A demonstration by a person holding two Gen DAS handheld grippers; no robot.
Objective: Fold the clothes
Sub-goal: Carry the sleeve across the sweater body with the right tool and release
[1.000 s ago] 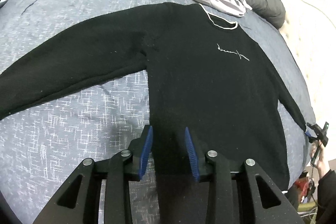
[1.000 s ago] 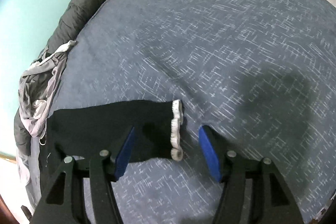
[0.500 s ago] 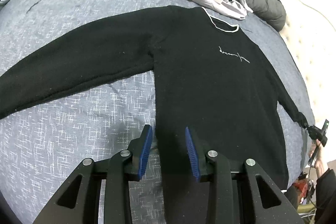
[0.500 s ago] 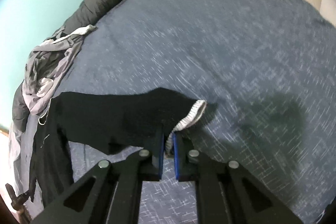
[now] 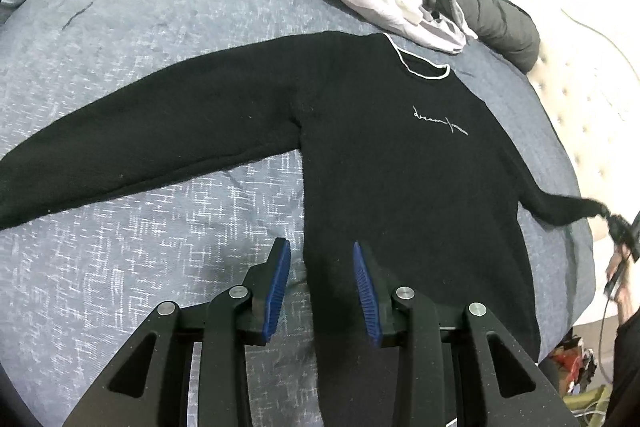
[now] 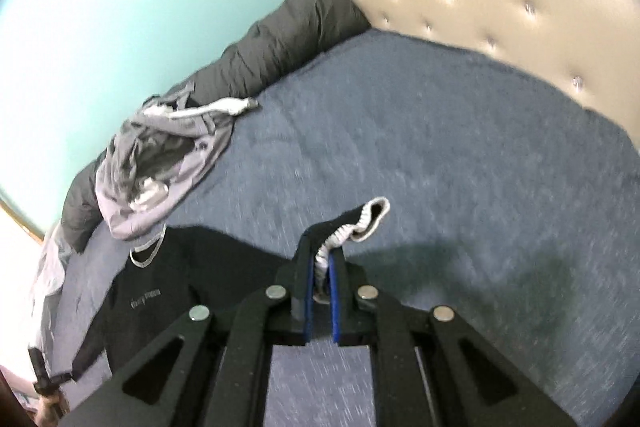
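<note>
The right gripper (image 6: 320,267) pinches the black sweater's (image 5: 400,167) white-edged cuff (image 6: 370,219), while the left gripper (image 5: 320,283) gapes wide astride its hem.

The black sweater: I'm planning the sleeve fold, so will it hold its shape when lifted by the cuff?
Probably not. The black sweater looks floppy: its cuff curls limply past the right hand-held gripper, and the raised sleeve sags. The thick-looking knit suggests some weight, so the sleeve will likely drape and drag.
</note>
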